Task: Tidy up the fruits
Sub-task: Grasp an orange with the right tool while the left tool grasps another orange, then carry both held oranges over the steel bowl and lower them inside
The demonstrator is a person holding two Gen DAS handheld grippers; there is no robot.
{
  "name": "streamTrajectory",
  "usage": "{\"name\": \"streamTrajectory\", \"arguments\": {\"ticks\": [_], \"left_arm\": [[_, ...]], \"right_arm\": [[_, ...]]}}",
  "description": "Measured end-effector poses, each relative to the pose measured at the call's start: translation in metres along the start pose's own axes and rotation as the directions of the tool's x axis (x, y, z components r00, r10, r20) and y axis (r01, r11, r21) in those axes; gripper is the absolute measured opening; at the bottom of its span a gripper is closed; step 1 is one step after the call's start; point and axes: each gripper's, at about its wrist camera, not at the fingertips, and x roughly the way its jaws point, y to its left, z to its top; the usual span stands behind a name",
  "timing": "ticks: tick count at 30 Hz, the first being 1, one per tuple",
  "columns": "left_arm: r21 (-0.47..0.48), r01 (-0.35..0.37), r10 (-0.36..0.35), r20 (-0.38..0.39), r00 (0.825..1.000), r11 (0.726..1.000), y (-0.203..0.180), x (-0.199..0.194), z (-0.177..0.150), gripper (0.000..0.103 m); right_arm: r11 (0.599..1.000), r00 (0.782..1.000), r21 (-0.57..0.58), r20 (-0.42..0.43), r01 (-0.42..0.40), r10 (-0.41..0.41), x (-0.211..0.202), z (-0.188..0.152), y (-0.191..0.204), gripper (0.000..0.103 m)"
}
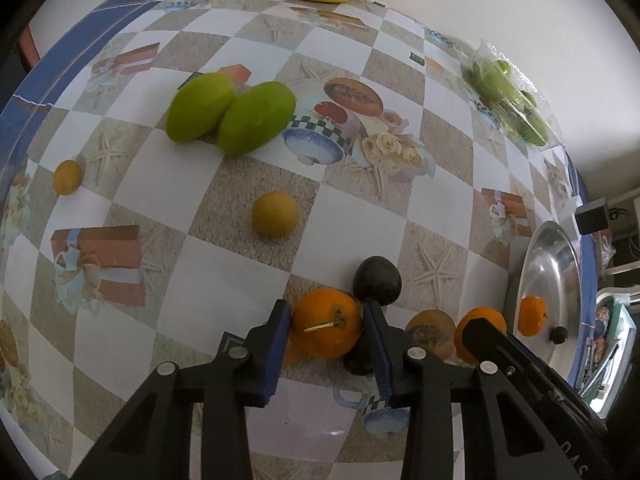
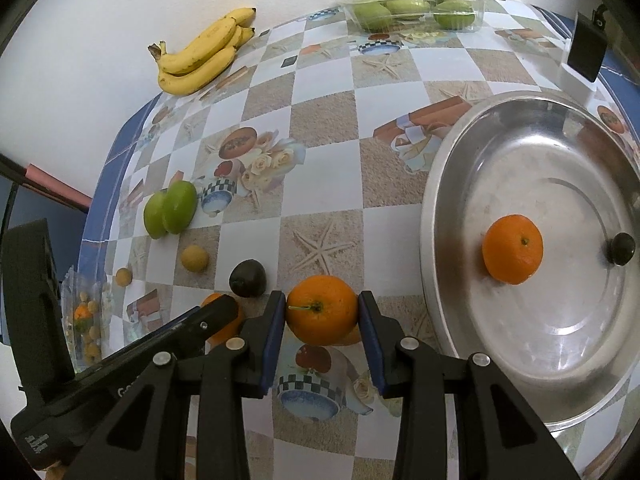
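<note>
My left gripper [image 1: 326,324] is shut on an orange [image 1: 326,322] with a stalk, low over the table; a dark avocado [image 1: 377,285] lies just beyond it. My right gripper [image 2: 322,314] is shut on a second orange [image 2: 322,309] beside the steel plate [image 2: 452,184]. The plate holds another orange [image 2: 513,249] and a small dark fruit [image 2: 621,248]. Two green mangoes [image 1: 230,114] lie together mid-table, with a yellow round fruit [image 1: 275,214] near them and a smaller one [image 1: 68,177] at the left.
A banana bunch [image 2: 200,54] lies at the far edge by the wall. A clear tray of green fruits [image 2: 414,2] stands at the back. A black device [image 2: 587,46] sits behind the plate. A clear bag of small fruits [image 2: 86,320] lies at the left edge.
</note>
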Motion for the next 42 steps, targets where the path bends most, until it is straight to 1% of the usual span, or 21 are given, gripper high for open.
{"name": "streamTrajectory", "arguments": {"ticks": [8, 16, 21, 28, 35, 42], "left_arm": [[-0.008, 0.009, -0.009, 0.012, 1.000, 1.000, 0.003, -0.004, -0.001, 0.039], [-0.031, 0.023, -0.021, 0.067, 0.998, 0.999, 0.006, -0.018, 0.005, 0.039], [-0.028, 0.040, -0.037, 0.111, 0.993, 0.999, 0.002, -0.028, 0.009, 0.039], [-0.014, 0.058, -0.056, 0.135, 0.989, 0.998, -0.008, -0.031, 0.012, 0.039], [0.038, 0.078, -0.083, 0.164, 0.983, 0.996, -0.032, -0.037, 0.011, 0.039], [0.153, 0.096, -0.121, 0.162, 0.979, 0.984, -0.077, -0.035, -0.002, 0.039]], "right_arm": [[1.000, 1.000, 0.005, 0.002, -0.010, 0.010, -0.001, 0.001, -0.001, 0.038], [1.000, 1.000, 0.011, 0.012, -0.016, 0.016, -0.006, 0.002, -0.002, 0.038], [0.999, 1.000, 0.035, 0.030, 0.009, -0.010, -0.012, 0.005, -0.012, 0.038], [0.993, 0.996, 0.102, 0.068, 0.056, -0.064, -0.027, 0.012, -0.040, 0.038], [0.977, 0.986, 0.187, 0.112, 0.102, -0.125, -0.048, 0.017, -0.076, 0.038], [0.955, 0.974, 0.261, 0.134, 0.142, -0.181, -0.066, 0.016, -0.111, 0.038]]}}
